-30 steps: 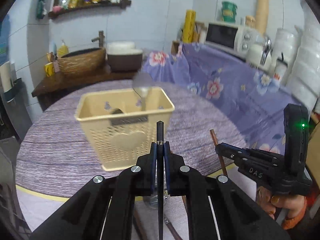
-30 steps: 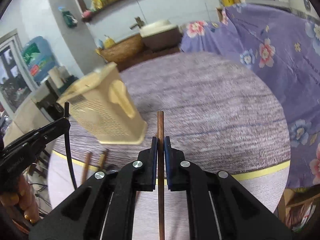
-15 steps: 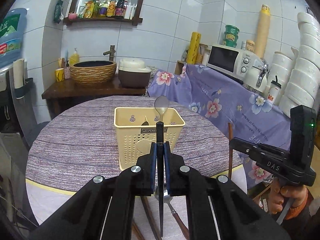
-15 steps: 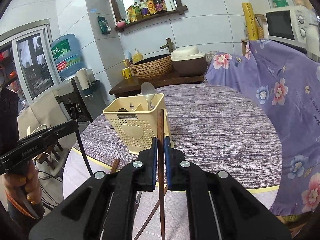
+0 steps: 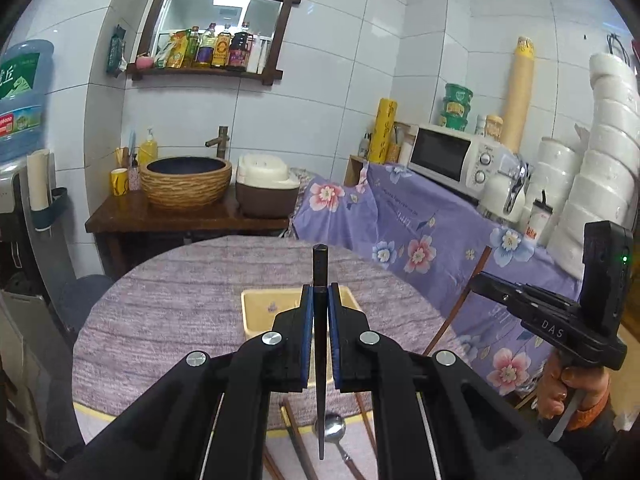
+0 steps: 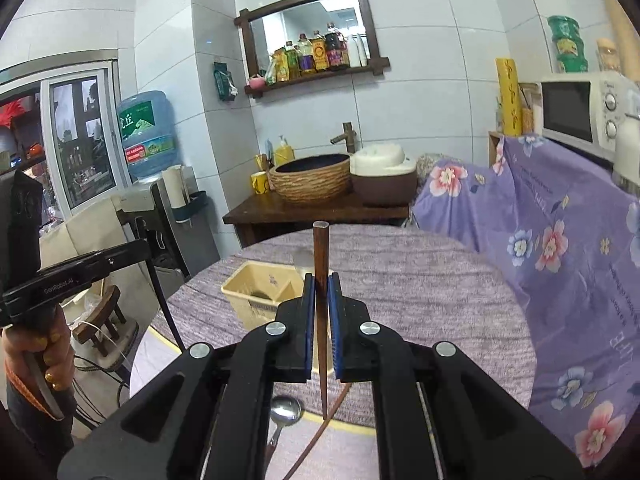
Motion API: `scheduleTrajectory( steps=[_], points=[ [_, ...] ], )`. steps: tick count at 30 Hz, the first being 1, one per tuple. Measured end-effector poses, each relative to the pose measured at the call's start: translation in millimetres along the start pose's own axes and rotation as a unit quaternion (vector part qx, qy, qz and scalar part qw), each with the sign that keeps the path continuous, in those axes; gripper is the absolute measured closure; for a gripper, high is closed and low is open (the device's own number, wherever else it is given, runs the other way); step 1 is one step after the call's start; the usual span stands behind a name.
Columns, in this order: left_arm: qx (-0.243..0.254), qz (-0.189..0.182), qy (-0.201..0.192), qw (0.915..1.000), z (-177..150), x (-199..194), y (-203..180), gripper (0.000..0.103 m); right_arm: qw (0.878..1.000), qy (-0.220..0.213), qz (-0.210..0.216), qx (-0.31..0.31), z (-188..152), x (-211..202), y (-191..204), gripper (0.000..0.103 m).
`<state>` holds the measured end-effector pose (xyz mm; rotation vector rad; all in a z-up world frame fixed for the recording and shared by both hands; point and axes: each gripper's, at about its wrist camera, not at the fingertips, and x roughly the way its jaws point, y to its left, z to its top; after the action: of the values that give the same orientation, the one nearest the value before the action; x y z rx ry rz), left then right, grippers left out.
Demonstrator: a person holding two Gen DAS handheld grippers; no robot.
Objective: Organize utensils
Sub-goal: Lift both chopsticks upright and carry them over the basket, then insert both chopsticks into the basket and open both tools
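Observation:
My left gripper [image 5: 320, 292] is shut on a black chopstick [image 5: 320, 264] that stands upright, its tip hanging above the table's near edge. My right gripper [image 6: 321, 280] is shut on a brown chopstick [image 6: 321, 248], also upright. Below and beyond both sits the cream utensil basket [image 5: 268, 308] [image 6: 256, 284] on the round purple table [image 5: 180, 300], with a blurred spoon standing in it. Each gripper shows in the other's view: the right gripper [image 5: 476, 278] at the right, the left gripper [image 6: 145, 245] at the left. A metal spoon [image 5: 334, 428] [image 6: 285, 408] and loose brown chopsticks [image 5: 296, 440] lie near the front edge.
A counter under purple flowered cloth [image 5: 420, 240] runs along the table's right, with a microwave [image 5: 448, 156] and stacked white bowls. A wooden stand with a woven basin [image 5: 186, 180] is behind the table. A water dispenser [image 6: 148, 136] and a stool [image 6: 104, 316] are at the left.
Both grippers have risen with their chopsticks still gripped. The basket has dropped lower in both views and is now seen from above. The right gripper has levelled out from its earlier tilt.

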<state>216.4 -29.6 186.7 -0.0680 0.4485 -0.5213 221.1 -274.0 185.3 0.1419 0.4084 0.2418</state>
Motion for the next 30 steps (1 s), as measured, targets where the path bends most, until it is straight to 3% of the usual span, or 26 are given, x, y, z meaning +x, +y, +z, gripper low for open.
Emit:
scheduleTrajectory(
  steps=[6, 12, 15, 18, 25, 30],
  points=[
    [-0.023, -0.008, -0.043, 0.9988, 63, -7, 12, 0.095, 0.999, -0.049, 0.021, 0.002, 70, -7, 8, 0.095],
    [-0.005, 0.065, -0.109, 0.9919, 91, 14, 10, 0.095, 0.996, -0.084, 0.006, 0.004, 100, 13, 21, 0.095],
    [-0.015, 0.089, -0.112, 0.9896, 82, 35, 14, 0.095, 0.997, -0.078, -0.005, 0.009, 93, 37, 22, 0.095],
    [-0.019, 0.101, -0.092, 0.9905, 62, 60, 19, 0.095, 0.998, -0.058, -0.014, 0.018, 75, 62, 20, 0.095],
    [-0.045, 0.098, -0.033, 0.9936, 12, 96, 37, 0.095, 0.999, -0.006, -0.017, 0.032, 35, 103, 10, 0.095],
    [-0.052, 0.100, -0.004, 0.9936, -7, 110, 45, 0.095, 0.999, 0.013, -0.023, 0.029, 16, 118, 10, 0.095]
  ],
)
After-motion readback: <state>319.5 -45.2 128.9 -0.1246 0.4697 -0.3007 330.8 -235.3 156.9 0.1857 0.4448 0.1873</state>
